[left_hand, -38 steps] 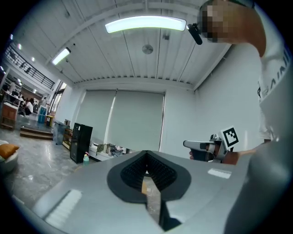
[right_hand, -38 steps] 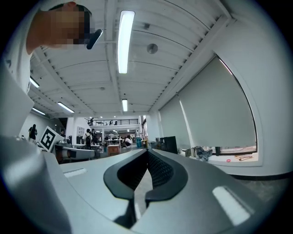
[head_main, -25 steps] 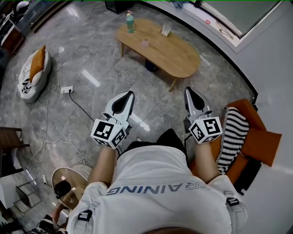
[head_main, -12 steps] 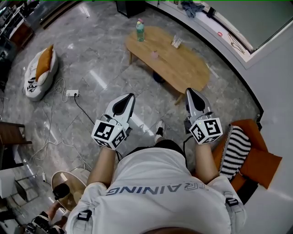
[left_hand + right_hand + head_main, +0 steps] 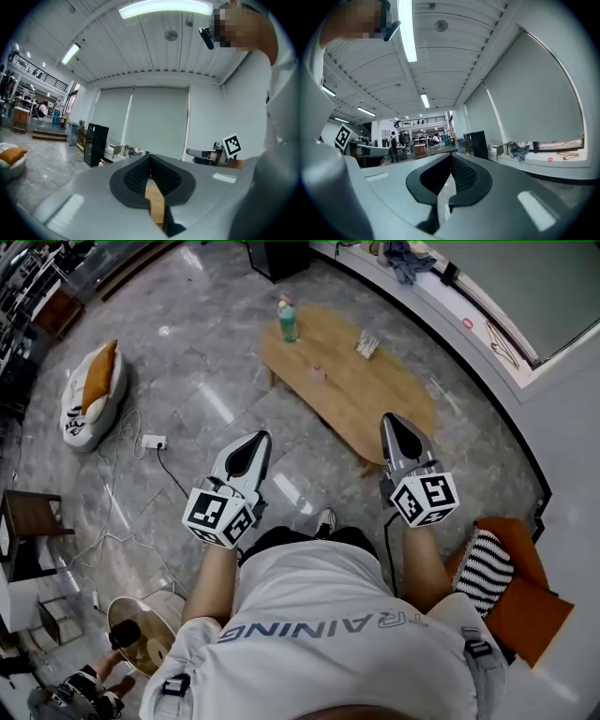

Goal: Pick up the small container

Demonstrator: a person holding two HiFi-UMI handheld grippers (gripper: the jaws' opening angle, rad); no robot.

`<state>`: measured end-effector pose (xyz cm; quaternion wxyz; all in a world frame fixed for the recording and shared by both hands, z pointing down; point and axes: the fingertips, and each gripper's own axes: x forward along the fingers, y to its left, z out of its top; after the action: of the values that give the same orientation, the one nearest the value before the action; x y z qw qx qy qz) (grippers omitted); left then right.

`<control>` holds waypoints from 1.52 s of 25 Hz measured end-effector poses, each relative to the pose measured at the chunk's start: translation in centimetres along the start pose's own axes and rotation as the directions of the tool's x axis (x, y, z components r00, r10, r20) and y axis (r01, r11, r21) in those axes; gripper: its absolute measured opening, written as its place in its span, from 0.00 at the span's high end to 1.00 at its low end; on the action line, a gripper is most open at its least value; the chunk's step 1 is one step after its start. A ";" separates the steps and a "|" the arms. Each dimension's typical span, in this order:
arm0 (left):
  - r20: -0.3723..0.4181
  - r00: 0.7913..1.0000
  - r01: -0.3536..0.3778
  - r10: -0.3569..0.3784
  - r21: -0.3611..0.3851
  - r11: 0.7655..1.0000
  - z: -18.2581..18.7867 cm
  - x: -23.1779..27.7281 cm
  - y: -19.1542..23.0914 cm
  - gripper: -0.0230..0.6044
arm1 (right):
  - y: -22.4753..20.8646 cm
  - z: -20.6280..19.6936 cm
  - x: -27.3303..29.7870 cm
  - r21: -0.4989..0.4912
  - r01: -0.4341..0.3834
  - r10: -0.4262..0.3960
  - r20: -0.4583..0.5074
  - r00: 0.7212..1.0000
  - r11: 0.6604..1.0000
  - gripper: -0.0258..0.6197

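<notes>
The grey marble floor (image 5: 187, 371) gleams with streaks of light. Far ahead stands an oval wooden tabletop (image 5: 384, 404). Beyond it, at far right, a white window ledge (image 5: 441, 310) curves below pale blinds (image 5: 157, 122). A black cabinet (image 5: 96, 143) stands by the far wall. At left lie a white beanbag (image 5: 80, 409) with an orange pillow (image 5: 98, 376) and a power strip (image 5: 153, 442) with white cables. Near right lie orange cushions (image 5: 530, 615) and a striped one (image 5: 486, 570). Strip lights (image 5: 164, 8) cross the white slatted ceiling (image 5: 154, 47).
</notes>
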<state>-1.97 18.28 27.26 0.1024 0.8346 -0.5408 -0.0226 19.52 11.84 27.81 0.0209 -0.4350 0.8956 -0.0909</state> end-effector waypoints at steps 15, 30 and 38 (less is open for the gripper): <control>-0.027 0.998 0.055 -0.057 -0.053 0.997 -0.4 12.1 4.9 0.96 | -7.3 -1.5 9.3 0.001 0.040 -0.039 -0.092 0.995 0.999 0.94; -0.091 0.983 0.157 -0.157 -0.017 0.988 2.9 23.9 24.7 0.96 | -7.2 -0.4 29.3 -0.042 0.163 -0.167 -0.133 0.977 0.986 0.94; -0.120 0.977 0.178 -0.178 -0.011 0.984 3.6 27.7 30.0 0.96 | -7.1 -1.9 34.2 -0.063 0.192 -0.200 -0.177 0.964 0.979 0.94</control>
<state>-17.98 -19.18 31.62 0.1324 0.8795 -0.4568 0.0187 3.59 -19.00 32.36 -0.0800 -0.5118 0.8480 -0.1119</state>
